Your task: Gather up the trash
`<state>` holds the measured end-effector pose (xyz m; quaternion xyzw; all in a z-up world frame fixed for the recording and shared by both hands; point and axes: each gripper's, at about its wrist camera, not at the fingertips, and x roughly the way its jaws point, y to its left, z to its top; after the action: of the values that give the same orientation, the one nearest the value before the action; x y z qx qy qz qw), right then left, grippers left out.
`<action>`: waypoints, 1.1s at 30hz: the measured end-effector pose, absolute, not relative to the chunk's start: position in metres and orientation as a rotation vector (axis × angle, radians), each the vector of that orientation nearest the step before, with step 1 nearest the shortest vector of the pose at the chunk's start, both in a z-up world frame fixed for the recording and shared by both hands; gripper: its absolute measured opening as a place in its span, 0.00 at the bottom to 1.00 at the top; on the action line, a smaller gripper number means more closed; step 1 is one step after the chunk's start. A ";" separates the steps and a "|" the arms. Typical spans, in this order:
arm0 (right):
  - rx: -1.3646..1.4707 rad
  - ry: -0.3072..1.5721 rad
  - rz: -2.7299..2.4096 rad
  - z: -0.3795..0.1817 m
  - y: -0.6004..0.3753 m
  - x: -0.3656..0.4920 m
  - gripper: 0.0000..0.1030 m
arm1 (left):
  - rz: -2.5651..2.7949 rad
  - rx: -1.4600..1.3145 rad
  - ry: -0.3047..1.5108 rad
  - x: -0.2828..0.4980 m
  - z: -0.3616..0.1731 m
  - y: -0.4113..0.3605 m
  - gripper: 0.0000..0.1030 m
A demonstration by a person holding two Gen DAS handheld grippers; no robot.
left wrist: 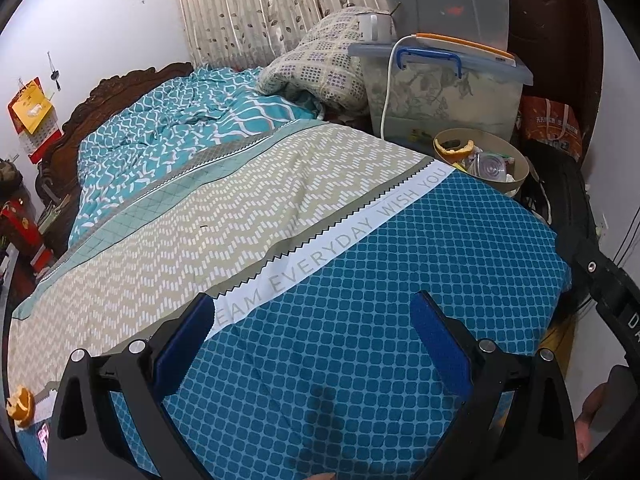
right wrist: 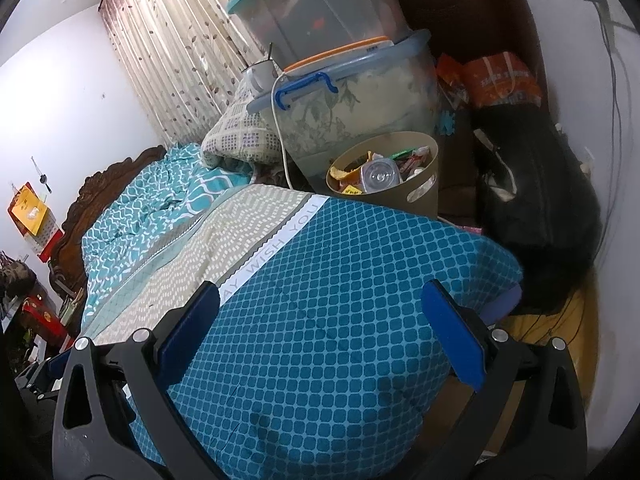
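Both tongs hung open and empty over the foot of the bed.

My left tongs (left wrist: 312, 340) and right tongs (right wrist: 320, 328) each had their blue pads spread wide, with nothing between them, above the blue diamond-patterned bedspread (left wrist: 360, 288). Beyond that ran a white lettered band, a beige zigzag panel and rumpled teal bedding up to a carved wooden headboard (left wrist: 120, 88). A piece of orange peel (left wrist: 22, 402) lay on the bed's near left corner, cut off at the frame edge. At the bed's far right side stood the tan trash bin (right wrist: 424, 196), already filled with peel, wrappers and a clear plastic lid. Behind it stacked storage boxes (right wrist: 360, 96) and a leaf-print curtain (left wrist: 248, 8) closed the room. A black heap right of the bin was too dark for me to identify.
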<state>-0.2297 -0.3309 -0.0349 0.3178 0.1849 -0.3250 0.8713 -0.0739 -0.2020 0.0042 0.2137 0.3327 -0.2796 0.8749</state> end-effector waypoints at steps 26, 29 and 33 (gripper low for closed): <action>0.686 0.407 -0.646 -0.039 -0.332 -0.225 0.97 | -0.538 0.442 0.743 -0.064 0.000 -0.200 0.92; 0.689 0.413 -0.642 -0.040 -0.332 -0.224 0.97 | -0.542 0.444 0.750 -0.063 0.000 -0.200 0.91; 0.687 0.417 -0.636 -0.041 -0.331 -0.222 0.97 | -0.542 0.443 0.754 -0.062 -0.001 -0.199 0.92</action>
<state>-0.2218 -0.3308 -0.0406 0.3285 0.1994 -0.3044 0.8716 -0.0624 -0.1991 -0.0012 0.2118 0.3605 -0.2592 0.8706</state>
